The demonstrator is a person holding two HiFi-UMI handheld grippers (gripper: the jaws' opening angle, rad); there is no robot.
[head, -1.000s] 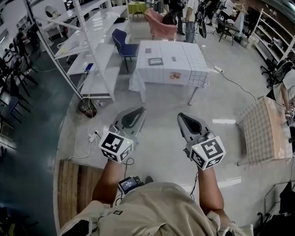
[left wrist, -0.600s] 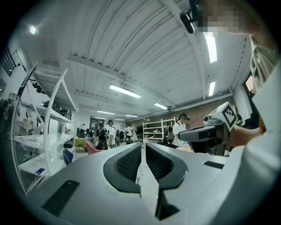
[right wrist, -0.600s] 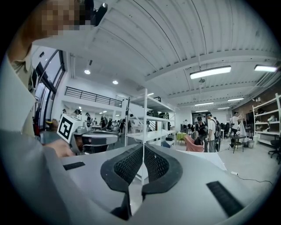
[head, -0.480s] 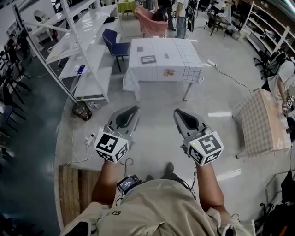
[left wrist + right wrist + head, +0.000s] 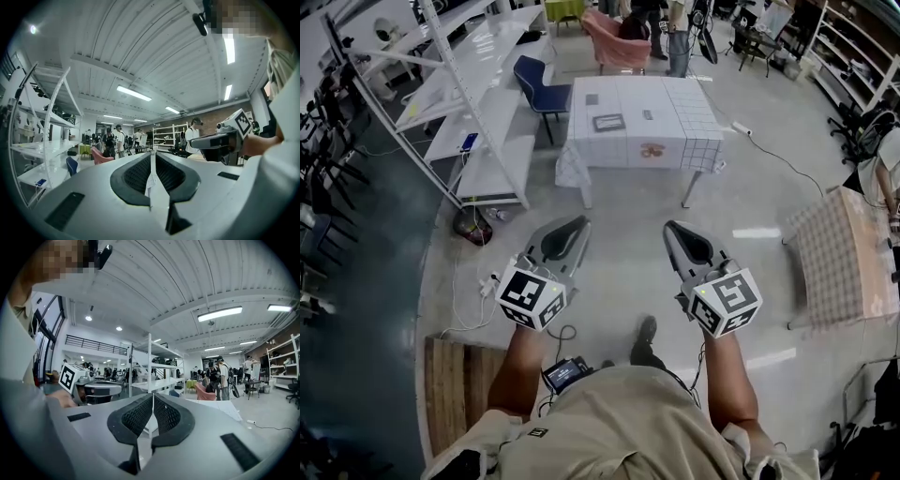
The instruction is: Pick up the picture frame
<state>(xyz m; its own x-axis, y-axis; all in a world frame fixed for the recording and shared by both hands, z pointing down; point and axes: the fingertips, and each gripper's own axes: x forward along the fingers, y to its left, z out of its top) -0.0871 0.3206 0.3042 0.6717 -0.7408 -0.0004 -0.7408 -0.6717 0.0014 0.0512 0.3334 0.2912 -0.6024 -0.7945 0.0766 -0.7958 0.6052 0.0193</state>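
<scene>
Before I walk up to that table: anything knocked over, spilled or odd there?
Nothing stands out. The picture frame lies flat on the table, with no spill showing. A cable trails over the floor on the table's right.

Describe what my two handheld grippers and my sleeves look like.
The left claw and right claw are light grey tapered shells with black textured pads inside. Each carries a white cube with black square markers near the hand. The person wears a beige short-sleeved shirt.

left hand-held gripper [image 5: 565,240]: jaws together, empty | right hand-held gripper [image 5: 686,244]: jaws together, empty
</scene>
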